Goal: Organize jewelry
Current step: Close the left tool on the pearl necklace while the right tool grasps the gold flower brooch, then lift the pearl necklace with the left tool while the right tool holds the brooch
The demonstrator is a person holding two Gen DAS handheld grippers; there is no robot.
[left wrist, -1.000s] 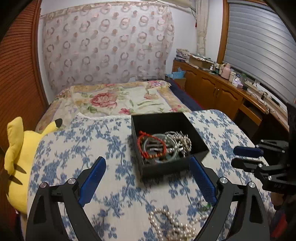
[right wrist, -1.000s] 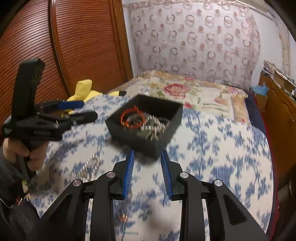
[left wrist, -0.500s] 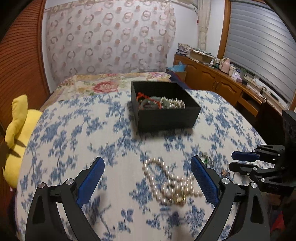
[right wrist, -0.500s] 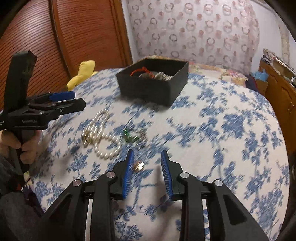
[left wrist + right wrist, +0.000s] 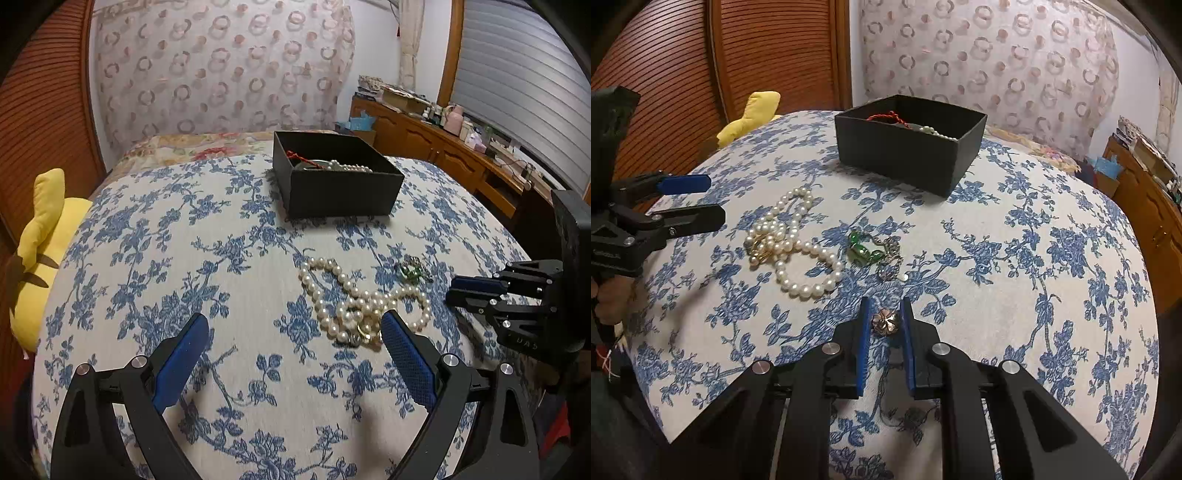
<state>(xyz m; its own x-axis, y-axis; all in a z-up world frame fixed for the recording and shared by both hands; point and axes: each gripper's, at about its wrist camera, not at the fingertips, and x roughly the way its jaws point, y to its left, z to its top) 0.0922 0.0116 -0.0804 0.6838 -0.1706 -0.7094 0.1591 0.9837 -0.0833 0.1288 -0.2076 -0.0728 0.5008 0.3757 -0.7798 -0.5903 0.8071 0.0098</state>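
A black box with a red bracelet and pearls inside stands on the blue-flowered cloth. A pearl necklace lies loose in front of it. A green-stone chain lies beside the pearls. A small bronze flower piece lies between the fingertips of my right gripper, whose jaws stand a little apart around it. My left gripper is wide open, its right finger next to the pearls.
A yellow plush toy lies at the table's left edge. A wooden sideboard with clutter runs along the right wall. A patterned curtain and a bed are behind the table.
Both grippers have come down and back from the box toward the loose jewelry. The right gripper now straddles the bronze flower piece. The left gripper is now by the pearls.
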